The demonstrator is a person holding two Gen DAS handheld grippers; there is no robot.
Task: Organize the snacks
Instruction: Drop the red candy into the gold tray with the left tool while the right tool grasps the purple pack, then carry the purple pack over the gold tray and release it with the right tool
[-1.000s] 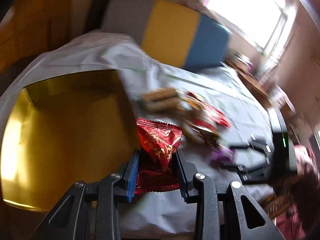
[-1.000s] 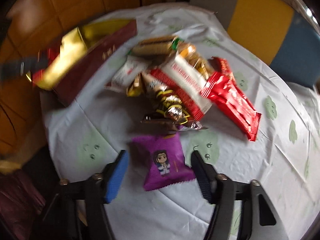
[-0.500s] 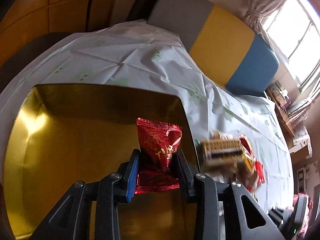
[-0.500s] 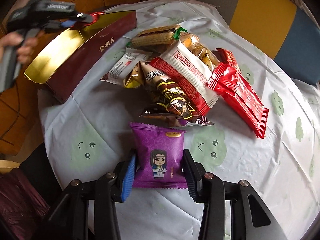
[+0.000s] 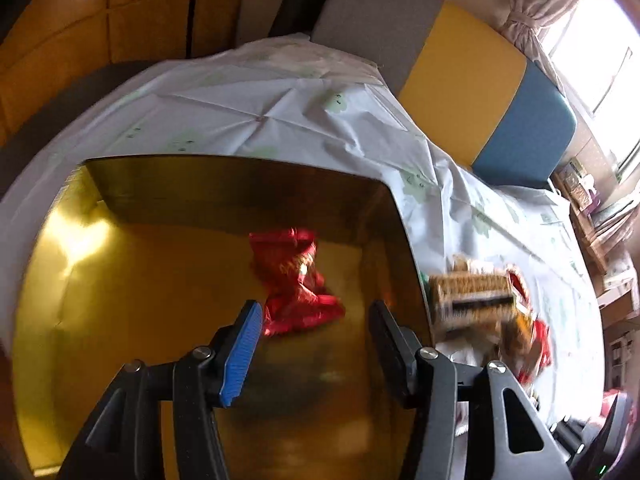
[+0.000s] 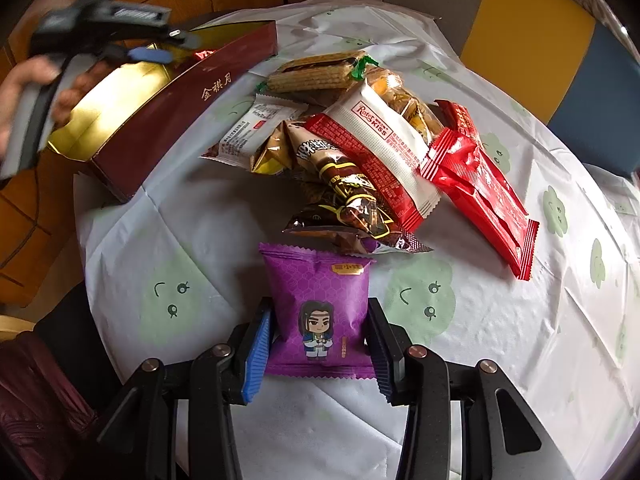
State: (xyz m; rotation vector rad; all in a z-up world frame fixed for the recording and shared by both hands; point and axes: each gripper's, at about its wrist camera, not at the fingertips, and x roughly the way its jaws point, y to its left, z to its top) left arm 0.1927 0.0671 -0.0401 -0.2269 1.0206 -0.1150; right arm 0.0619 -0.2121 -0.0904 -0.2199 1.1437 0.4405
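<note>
My left gripper [image 5: 316,312] hangs over the gold-lined box [image 5: 120,280], its jaws opening. The red snack packet [image 5: 294,280] is blurred just beyond the pads and free of them, inside the box. In the right wrist view the left gripper [image 6: 160,50] hovers over the same box [image 6: 168,120], which has maroon sides. My right gripper [image 6: 320,308] is shut on a purple snack packet [image 6: 316,276] with a cartoon figure, which lies flat on the tablecloth. Just beyond it is the snack pile [image 6: 360,148].
The pile holds a wafer pack [image 6: 316,72], a white and red biscuit pack [image 6: 380,136], brown wrappers and long red packets [image 6: 480,184]. The round table's white cloth [image 6: 420,300] has green faces. A grey, yellow and blue chair back [image 5: 460,64] stands behind. A person's hand [image 6: 24,80] holds the left gripper.
The left gripper carried the red packet from beside the pile to over the box, then its jaws spread and the packet dropped out. The right gripper closed on the purple packet and has stayed put.
</note>
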